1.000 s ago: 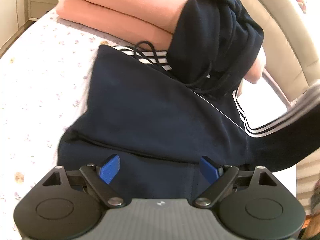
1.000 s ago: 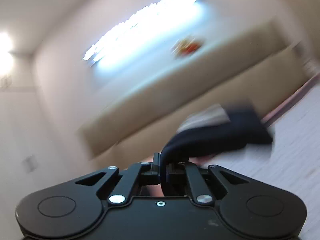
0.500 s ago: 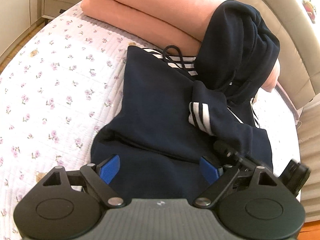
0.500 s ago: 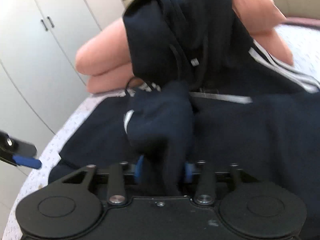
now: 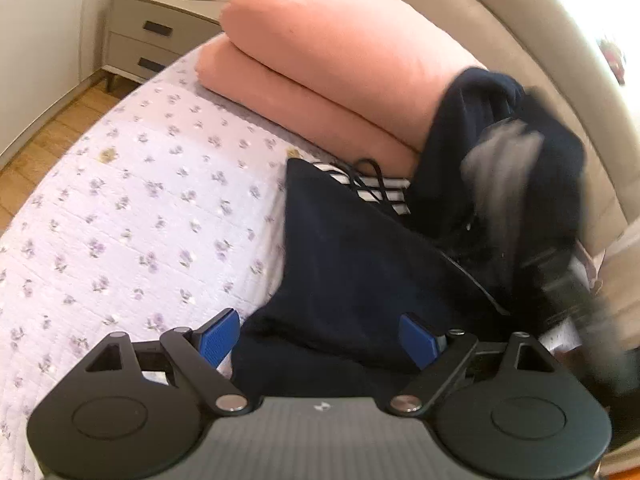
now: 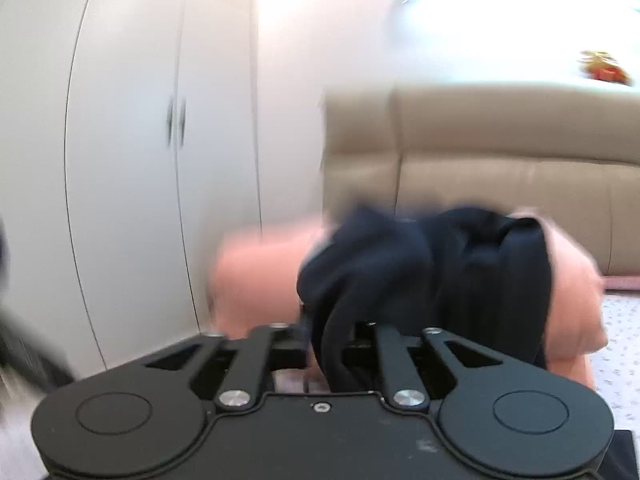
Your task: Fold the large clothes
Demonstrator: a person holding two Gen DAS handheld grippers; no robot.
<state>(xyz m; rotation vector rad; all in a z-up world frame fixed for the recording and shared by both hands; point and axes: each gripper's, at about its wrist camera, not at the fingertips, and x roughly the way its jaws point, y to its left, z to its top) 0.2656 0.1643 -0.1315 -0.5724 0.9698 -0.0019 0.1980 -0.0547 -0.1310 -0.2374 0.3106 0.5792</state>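
A dark navy hoodie (image 5: 360, 264) with white stripes lies on the flowered bedspread (image 5: 132, 216), its hood draped up against the pink bedding. My left gripper (image 5: 320, 340) is open, its blue pads either side of the hoodie's near edge, holding nothing. My right gripper (image 6: 330, 354) is shut on a fold of the navy hoodie (image 6: 424, 272) and holds it lifted in front of the pink bedding. It shows blurred at the right in the left wrist view (image 5: 560, 280), with a striped sleeve (image 5: 504, 168) raised above it.
Folded pink bedding (image 5: 328, 64) lies at the head of the bed against a beige padded headboard (image 6: 500, 168). A grey nightstand (image 5: 156, 36) stands beyond the bed's left corner. White wardrobe doors (image 6: 140, 160) are at the left.
My right gripper has closed on the sleeve fold and swung it upward, its view tilting from the hoodie to the wall. My left gripper has drawn back and left, still open.
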